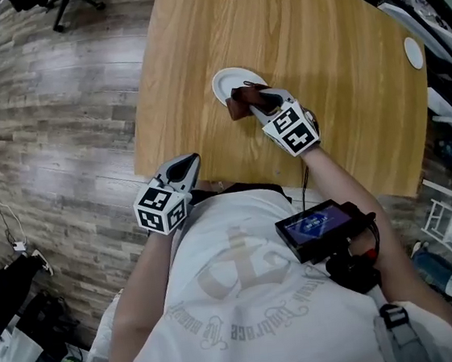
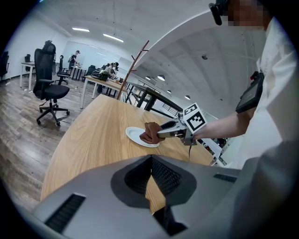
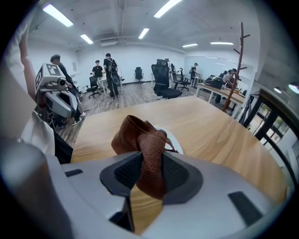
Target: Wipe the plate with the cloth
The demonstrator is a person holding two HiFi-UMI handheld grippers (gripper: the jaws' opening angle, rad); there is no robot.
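A small white plate (image 1: 229, 81) lies on the wooden table (image 1: 335, 66), a little in from its near left edge. My right gripper (image 1: 251, 100) is shut on a brown cloth (image 1: 241, 101), and the bunched cloth (image 3: 142, 142) hangs over the plate's (image 3: 174, 140) near rim. From the left gripper view the cloth (image 2: 150, 132) rests on the plate (image 2: 136, 137). My left gripper (image 1: 183, 170) hovers at the table's near edge, shut with nothing between its jaws, well short of the plate.
A round white disc (image 1: 413, 52) lies near the table's far right edge. An office chair (image 2: 48, 77) stands on the wood floor to the left. A coat stand (image 3: 240, 56), desks and several people are in the background. A black device (image 1: 317, 230) hangs on the person's chest.
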